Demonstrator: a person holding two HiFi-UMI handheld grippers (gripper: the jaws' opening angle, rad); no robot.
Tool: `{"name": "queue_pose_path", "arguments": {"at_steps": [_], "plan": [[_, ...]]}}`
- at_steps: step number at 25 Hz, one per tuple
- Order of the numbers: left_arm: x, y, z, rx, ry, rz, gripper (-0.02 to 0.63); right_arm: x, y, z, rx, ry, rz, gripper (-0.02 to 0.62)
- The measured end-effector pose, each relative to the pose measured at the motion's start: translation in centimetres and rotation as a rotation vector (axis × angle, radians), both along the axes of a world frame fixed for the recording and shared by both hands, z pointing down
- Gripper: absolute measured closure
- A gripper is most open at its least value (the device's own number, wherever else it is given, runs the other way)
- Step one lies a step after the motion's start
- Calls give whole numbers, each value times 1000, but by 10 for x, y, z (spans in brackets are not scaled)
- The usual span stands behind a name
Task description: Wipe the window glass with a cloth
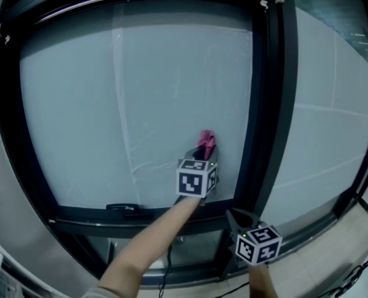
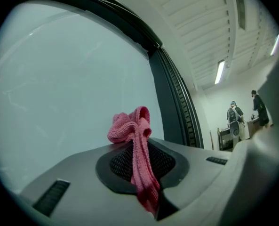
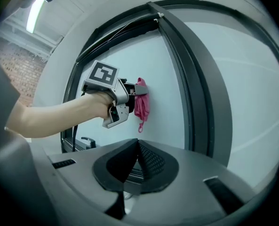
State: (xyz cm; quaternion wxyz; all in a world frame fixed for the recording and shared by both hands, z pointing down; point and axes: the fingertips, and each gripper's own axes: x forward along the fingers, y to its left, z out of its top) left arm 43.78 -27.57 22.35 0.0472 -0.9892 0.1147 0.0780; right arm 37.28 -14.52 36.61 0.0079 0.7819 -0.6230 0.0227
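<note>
A pink knitted cloth (image 1: 206,143) is pressed against the window glass (image 1: 78,104) near the pane's lower right corner. My left gripper (image 1: 203,155) is shut on the cloth, whose bunched end (image 2: 130,126) sticks out past the jaws and touches the pane. From the right gripper view the cloth (image 3: 142,105) hangs at the left gripper's tip (image 3: 137,95), a thin tail dangling below. My right gripper (image 1: 236,219) hangs lower, below the window frame, apart from the glass; its jaws (image 3: 134,161) are closed together with nothing between them.
A thick black frame post (image 1: 272,92) separates this pane from a second pane (image 1: 332,104) on the right. A window handle (image 1: 123,208) sits on the bottom rail. Two people (image 2: 243,114) stand far off in the room behind.
</note>
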Motion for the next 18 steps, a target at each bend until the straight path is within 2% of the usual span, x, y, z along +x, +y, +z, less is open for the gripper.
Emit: {"name": "queue_pose_path", "arguments": {"at_steps": [10, 18], "plan": [[69, 49, 4, 14, -9, 129, 555, 47, 56, 11, -10, -21, 131, 606], [87, 64, 33, -5, -27, 215, 555, 60, 67, 22, -30, -40, 149, 606]]}}
